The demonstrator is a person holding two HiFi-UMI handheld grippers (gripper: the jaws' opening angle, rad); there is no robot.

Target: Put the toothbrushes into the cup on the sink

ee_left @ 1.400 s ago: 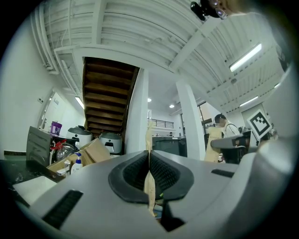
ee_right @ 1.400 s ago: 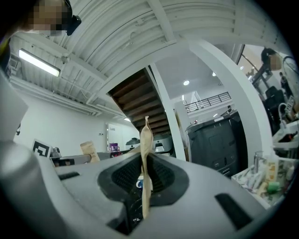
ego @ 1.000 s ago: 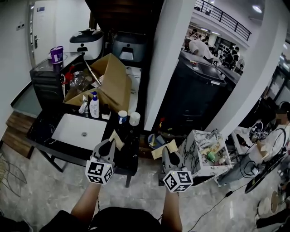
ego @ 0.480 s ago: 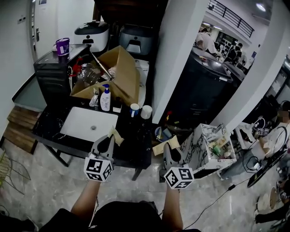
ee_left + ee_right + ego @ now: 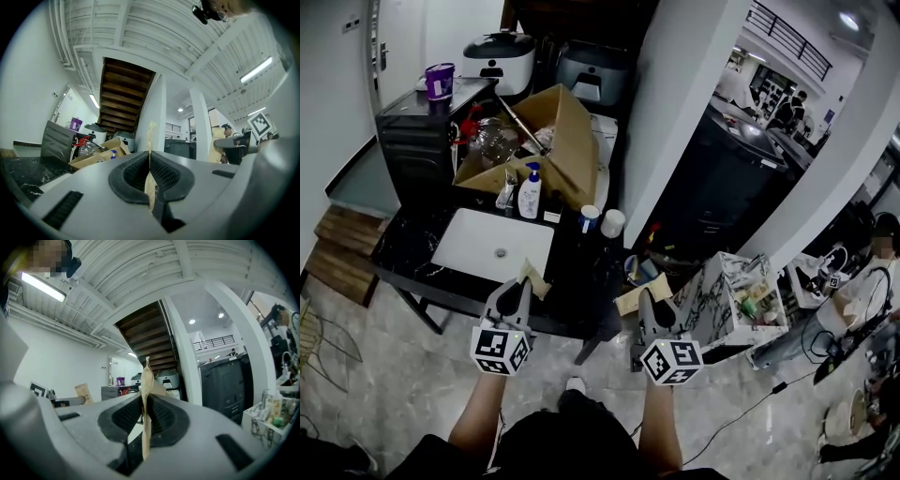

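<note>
Each gripper holds a flat tan paper packet upright between its jaws. In the head view my left gripper (image 5: 512,298) is shut on one packet (image 5: 532,277) over the near edge of the black counter. My right gripper (image 5: 650,314) is shut on the other packet (image 5: 629,299), off the counter's right end. The left gripper view shows the left gripper (image 5: 150,164) with its packet (image 5: 151,140) pinched edge-on; in the right gripper view the right gripper (image 5: 144,411) pinches its packet (image 5: 146,380) likewise. A blue-and-white cup (image 5: 589,218) and a white cup (image 5: 612,223) stand right of the white sink (image 5: 469,258).
An open cardboard box (image 5: 567,141) full of clutter and a white pump bottle (image 5: 530,197) stand behind the sink. A black cabinet (image 5: 417,141) with a purple cup (image 5: 440,81) is at far left. A white pillar (image 5: 680,112) and a marbled bin (image 5: 712,309) of odds flank the right.
The counter and sink have slid down and nearer in the head view as the person steps towards them; a shoe now shows below. Both grippers stay shut on their packets.
</note>
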